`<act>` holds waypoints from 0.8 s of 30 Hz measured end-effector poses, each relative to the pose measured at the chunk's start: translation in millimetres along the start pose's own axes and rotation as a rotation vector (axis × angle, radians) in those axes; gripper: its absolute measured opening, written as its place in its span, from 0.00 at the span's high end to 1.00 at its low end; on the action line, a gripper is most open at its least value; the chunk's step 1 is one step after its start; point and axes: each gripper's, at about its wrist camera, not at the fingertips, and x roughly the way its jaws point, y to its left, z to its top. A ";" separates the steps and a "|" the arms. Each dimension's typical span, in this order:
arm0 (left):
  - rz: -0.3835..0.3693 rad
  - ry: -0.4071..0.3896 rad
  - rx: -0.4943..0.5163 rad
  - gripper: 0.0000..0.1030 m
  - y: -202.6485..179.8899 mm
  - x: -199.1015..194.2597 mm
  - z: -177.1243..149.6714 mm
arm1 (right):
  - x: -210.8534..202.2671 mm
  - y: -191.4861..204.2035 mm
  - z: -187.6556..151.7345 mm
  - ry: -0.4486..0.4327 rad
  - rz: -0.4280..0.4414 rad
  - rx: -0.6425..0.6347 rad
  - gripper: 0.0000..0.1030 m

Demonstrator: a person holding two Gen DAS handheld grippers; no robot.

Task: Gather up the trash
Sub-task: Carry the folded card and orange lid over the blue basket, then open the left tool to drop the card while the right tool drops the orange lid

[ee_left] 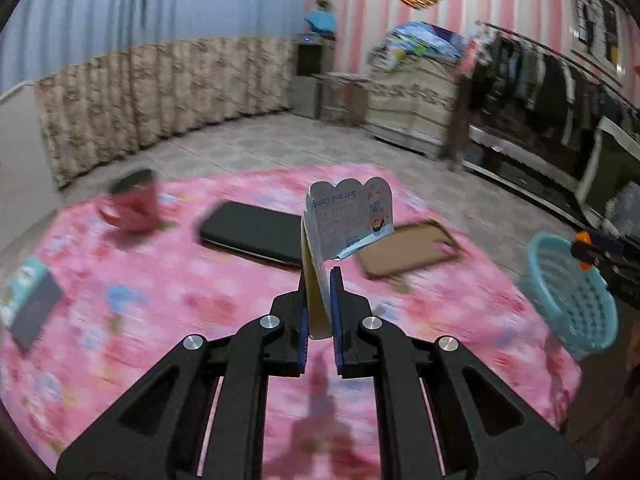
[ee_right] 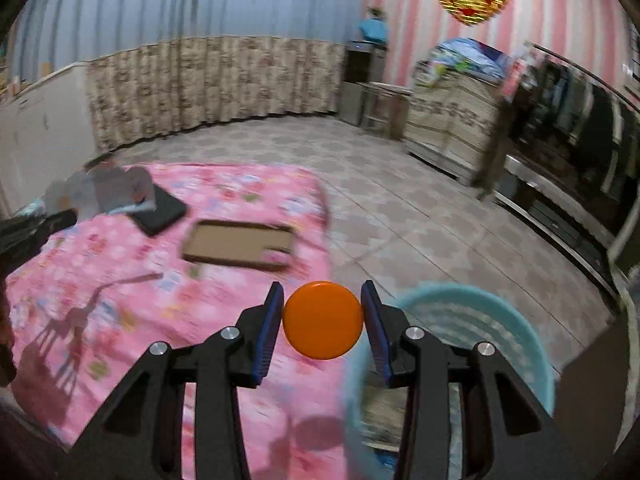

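My left gripper point(ee_left: 320, 276) is shut on a flattened printed carton flap point(ee_left: 348, 216) and holds it upright above the pink blanket point(ee_left: 160, 300). My right gripper point(ee_right: 322, 300) is shut on a round orange lid point(ee_right: 322, 319), held at the left rim of the light blue basket point(ee_right: 500, 320). The basket also shows in the left wrist view point(ee_left: 572, 292) at the right edge of the blanket, with the right gripper and orange lid above it. The left gripper and its carton appear blurred at the far left of the right wrist view point(ee_right: 100, 192).
On the blanket lie a black case point(ee_left: 252, 232), a brown cardboard tray point(ee_left: 408, 252), a red cup point(ee_left: 132, 204) and a teal-and-grey packet point(ee_left: 28, 300). Tiled floor point(ee_right: 400, 200) lies beyond. A cabinet and clothes rack point(ee_left: 540, 80) stand at the right.
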 end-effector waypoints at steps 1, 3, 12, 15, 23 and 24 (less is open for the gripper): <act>-0.010 0.007 0.008 0.92 -9.2 2.4 -3.7 | -0.7 -11.5 -4.4 0.008 -0.018 0.017 0.61; -0.054 0.024 0.023 0.92 -35.2 9.8 -7.4 | -2.4 -32.1 -11.6 0.019 -0.041 0.058 0.61; -0.192 0.045 0.137 0.92 -130.8 23.1 -12.3 | -3.9 -100.4 -37.6 0.043 -0.122 0.196 0.61; -0.222 0.042 0.195 0.92 -163.4 23.4 -13.5 | -4.6 -114.9 -42.8 0.041 -0.134 0.215 0.61; -0.287 0.044 0.275 0.92 -221.6 26.8 -6.6 | -13.0 -145.1 -49.2 0.021 -0.157 0.251 0.61; -0.291 0.046 0.282 0.92 -228.7 28.2 -6.4 | -12.7 -148.4 -50.6 0.023 -0.158 0.255 0.61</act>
